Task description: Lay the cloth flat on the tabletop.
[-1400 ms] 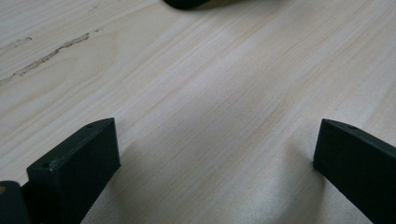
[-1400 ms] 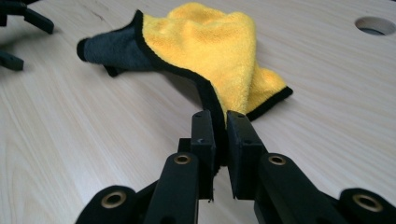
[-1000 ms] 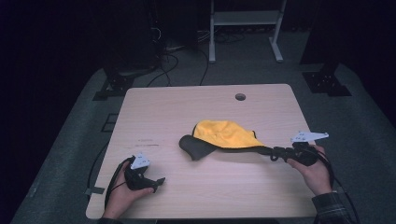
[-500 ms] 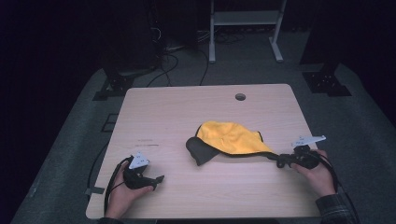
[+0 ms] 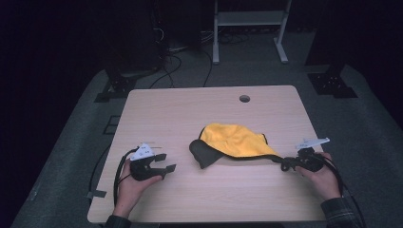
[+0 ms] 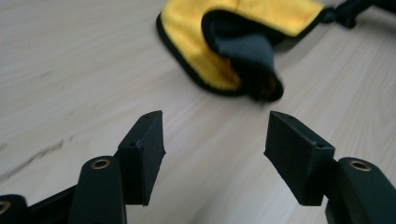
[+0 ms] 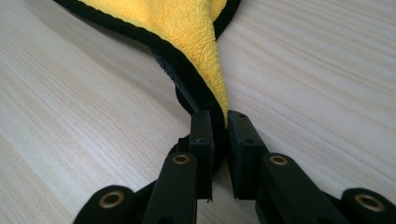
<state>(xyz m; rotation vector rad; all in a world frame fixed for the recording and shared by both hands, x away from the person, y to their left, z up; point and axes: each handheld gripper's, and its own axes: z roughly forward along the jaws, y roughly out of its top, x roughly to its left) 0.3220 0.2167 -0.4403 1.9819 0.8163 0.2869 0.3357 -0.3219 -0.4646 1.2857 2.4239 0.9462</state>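
Pinching one corner of the yellow cloth (image 5: 235,141), my right hand-held gripper (image 5: 286,165) sits at the lower right of the high view with its jaws squeezed tight on it. The cloth lies in the middle of the worktop (image 5: 180,109), one dark edge folded over. My left hand-held gripper (image 5: 166,163) rests at the lower left, jaws wide apart and holding nothing.

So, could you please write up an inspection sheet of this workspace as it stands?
Surface: light wooden table, with a round hole near its far edge.
Job's things: yellow cloth with black edging, one grey corner folded over.
Clutter: nothing seen.
Grippers: right gripper shut on a cloth corner; left gripper open, short of the cloth.
Cables: one loops from the left gripper; others lie on the floor beyond.
Surroundings: dark room, white frame legs.
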